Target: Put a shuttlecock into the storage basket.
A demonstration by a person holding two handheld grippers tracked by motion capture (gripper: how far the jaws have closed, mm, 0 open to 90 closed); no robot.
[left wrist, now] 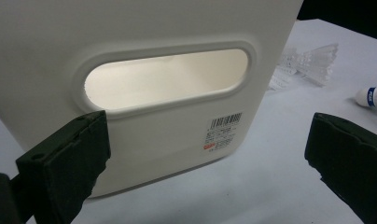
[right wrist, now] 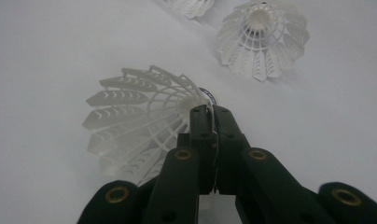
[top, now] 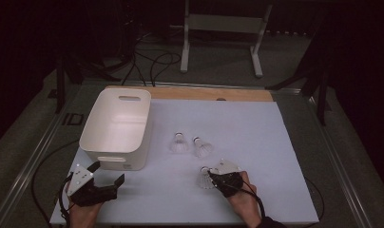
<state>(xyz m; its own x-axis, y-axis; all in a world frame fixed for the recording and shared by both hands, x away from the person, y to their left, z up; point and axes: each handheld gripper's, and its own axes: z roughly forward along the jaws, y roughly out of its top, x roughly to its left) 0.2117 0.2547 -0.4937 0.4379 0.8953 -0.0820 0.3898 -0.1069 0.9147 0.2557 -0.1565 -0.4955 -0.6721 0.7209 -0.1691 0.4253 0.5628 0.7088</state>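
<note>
The right gripper (right wrist: 213, 112) has its jaws clamped together on the thin skirt of a white plastic shuttlecock (right wrist: 135, 116), which lies on the white table sheet (top: 256, 133) fanning out to the left of the jaw tips. Two more white plastic shuttlecocks (top: 179, 143) (top: 202, 148) rest just beyond it, well clear of the jaws. The left gripper (top: 106, 174) holds its jaws wide apart on nothing, with the white plastic handled bin (left wrist: 177, 28) directly ahead of them.

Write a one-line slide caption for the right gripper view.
Right gripper shut on a white shuttlecock, another shuttlecock beyond.
</note>
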